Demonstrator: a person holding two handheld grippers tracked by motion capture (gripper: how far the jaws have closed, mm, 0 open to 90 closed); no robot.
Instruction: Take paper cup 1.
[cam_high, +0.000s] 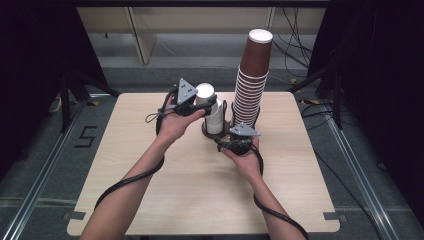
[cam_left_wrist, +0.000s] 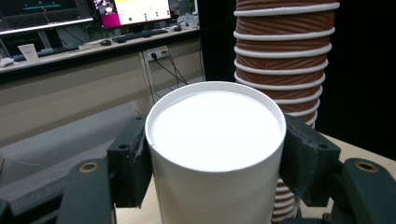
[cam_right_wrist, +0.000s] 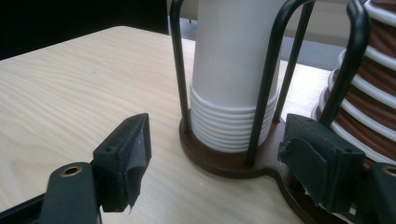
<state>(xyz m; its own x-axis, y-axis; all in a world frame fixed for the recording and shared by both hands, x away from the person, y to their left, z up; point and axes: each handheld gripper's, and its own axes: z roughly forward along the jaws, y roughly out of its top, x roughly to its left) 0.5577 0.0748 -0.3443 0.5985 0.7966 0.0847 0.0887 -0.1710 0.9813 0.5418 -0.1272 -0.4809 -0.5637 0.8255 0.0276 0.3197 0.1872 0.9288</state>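
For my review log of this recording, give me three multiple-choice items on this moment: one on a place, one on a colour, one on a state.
1. Where does the tall stack of brown paper cups stand relative to the stack of white paper cups in the high view?
A. to its left
B. to its right
C. in front of it, near the table edge

2. What colour is the wire frame of the cup holder?
A. black
B. white
C. red

3. What is the left gripper doing?
A. hanging open above the table
B. lying on the table
C. clamped on the top white cup

Answers: 1 B, the brown stack rises right of the white one. 2 A, black rods rise from the brown base. 3 C, both pads press the cup's sides in the left gripper view.
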